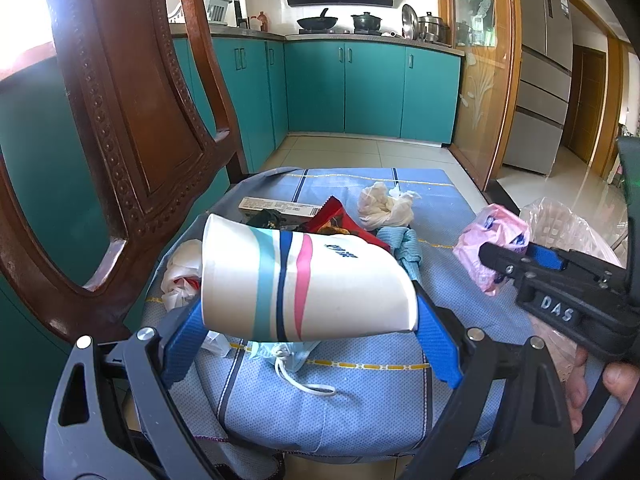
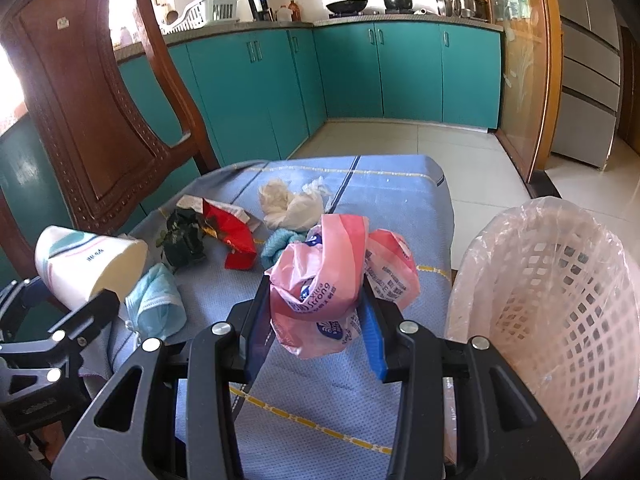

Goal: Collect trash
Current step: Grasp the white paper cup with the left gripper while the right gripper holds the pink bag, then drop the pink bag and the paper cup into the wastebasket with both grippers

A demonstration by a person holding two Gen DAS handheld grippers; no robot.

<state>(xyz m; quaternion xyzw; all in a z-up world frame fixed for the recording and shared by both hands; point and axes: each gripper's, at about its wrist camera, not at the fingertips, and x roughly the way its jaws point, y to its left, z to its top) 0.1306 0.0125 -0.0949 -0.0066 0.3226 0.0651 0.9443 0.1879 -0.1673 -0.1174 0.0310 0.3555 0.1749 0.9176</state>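
Both tongs loaded — cup in the left, pink wrapper in the right.

Paper cup (image 1: 304,284), lying sideways and lifted above the blue cloth (image 1: 360,396), is clenched between the left gripper (image 1: 308,344) pads. Crumpled pink wrapper (image 2: 320,280) is pinched in the right gripper (image 2: 316,316), just beside the lined white basket (image 2: 560,300) at the cloth's right edge. On the cloth — blue face mask (image 2: 156,300), red packet (image 2: 232,232), white tissue wad (image 2: 292,204), dark crumpled scrap (image 2: 184,240). Wooden chair (image 2: 92,112) behind, on the left.
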